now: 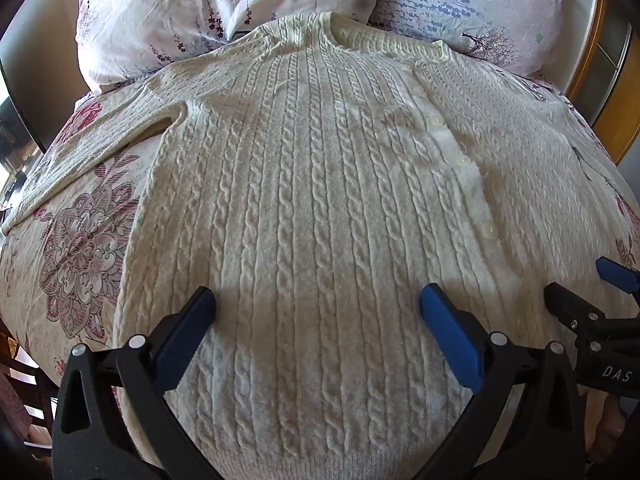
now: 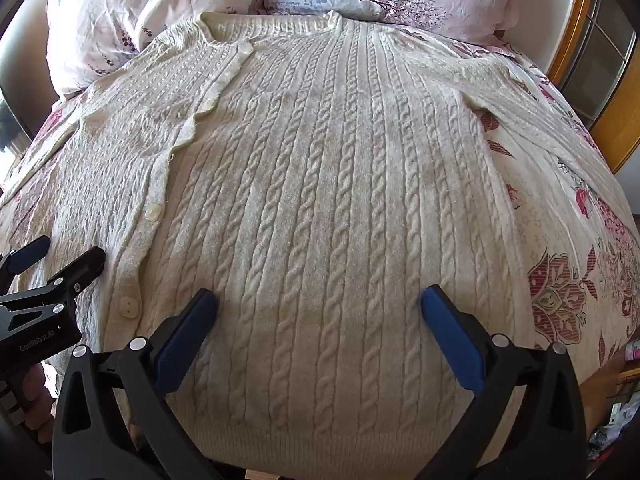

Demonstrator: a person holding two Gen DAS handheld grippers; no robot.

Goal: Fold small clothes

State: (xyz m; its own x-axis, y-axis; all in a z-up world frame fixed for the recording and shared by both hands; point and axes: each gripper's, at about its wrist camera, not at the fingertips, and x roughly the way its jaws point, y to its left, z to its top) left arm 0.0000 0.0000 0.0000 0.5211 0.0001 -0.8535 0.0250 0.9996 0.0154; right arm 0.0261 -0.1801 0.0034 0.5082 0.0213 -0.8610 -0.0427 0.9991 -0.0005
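Observation:
A cream cable-knit cardigan (image 1: 320, 184) lies flat and buttoned on a floral bedspread (image 1: 76, 248), collar toward the pillows, sleeves spread to both sides. It also fills the right wrist view (image 2: 320, 184). My left gripper (image 1: 318, 304) is open and empty, hovering over the cardigan's lower left half near the hem. My right gripper (image 2: 319, 304) is open and empty over the lower right half. The right gripper shows at the edge of the left wrist view (image 1: 588, 292). The left gripper shows at the edge of the right wrist view (image 2: 60, 260).
Two floral pillows (image 1: 224, 4) lie behind the collar at the head of the bed. A wooden frame (image 2: 612, 132) stands at the far right. The bedspread (image 2: 572, 280) shows beside the cardigan. A dark chair (image 1: 24, 392) stands at the lower left.

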